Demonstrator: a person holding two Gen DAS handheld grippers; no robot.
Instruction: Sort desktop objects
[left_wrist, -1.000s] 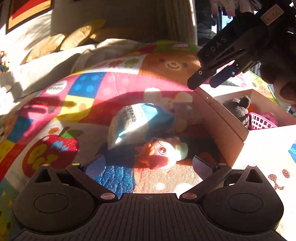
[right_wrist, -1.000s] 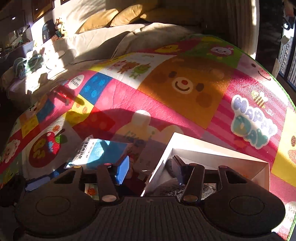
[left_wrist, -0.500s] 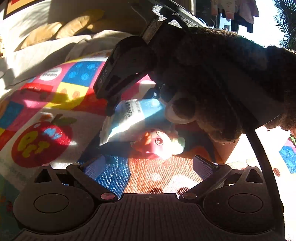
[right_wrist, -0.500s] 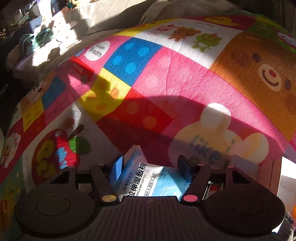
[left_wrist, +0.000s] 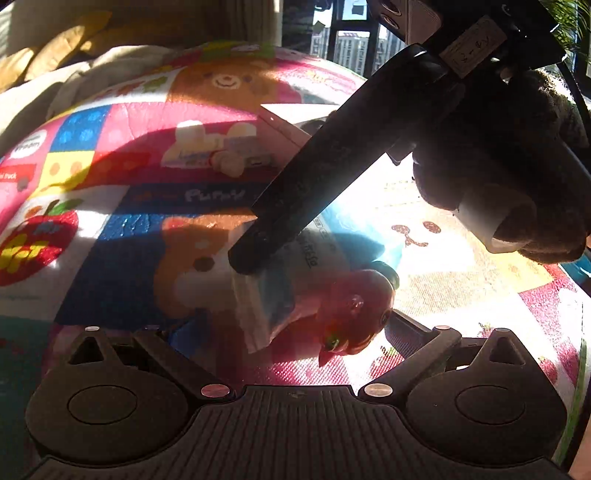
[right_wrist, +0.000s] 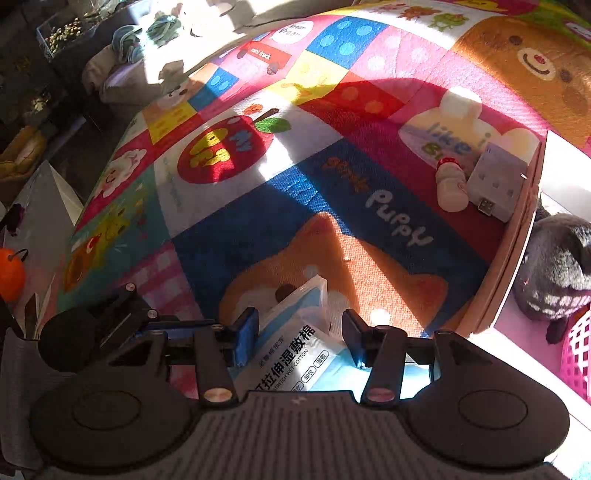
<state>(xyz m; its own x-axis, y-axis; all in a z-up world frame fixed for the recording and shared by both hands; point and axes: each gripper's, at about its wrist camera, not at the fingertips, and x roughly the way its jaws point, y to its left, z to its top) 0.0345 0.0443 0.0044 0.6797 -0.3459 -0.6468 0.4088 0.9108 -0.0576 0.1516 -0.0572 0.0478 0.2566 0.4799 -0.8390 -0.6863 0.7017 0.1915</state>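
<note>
Wet-cotton pack (right_wrist: 295, 347), long axis along the right gripper (right_wrist: 301, 341), lodged between its closing, not-yet-pinching jaws; left gripper (left_wrist: 291, 332) spread beside red toy (left_wrist: 351, 314)

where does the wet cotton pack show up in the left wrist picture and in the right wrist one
Left wrist: wet cotton pack sits just below centre, under the right gripper's dark fingertip, beside the red toy.
Right wrist: the pack lies at bottom centre, between the right gripper fingers.
Shared landmark: the "Puppy" lettering on the play mat.
</note>
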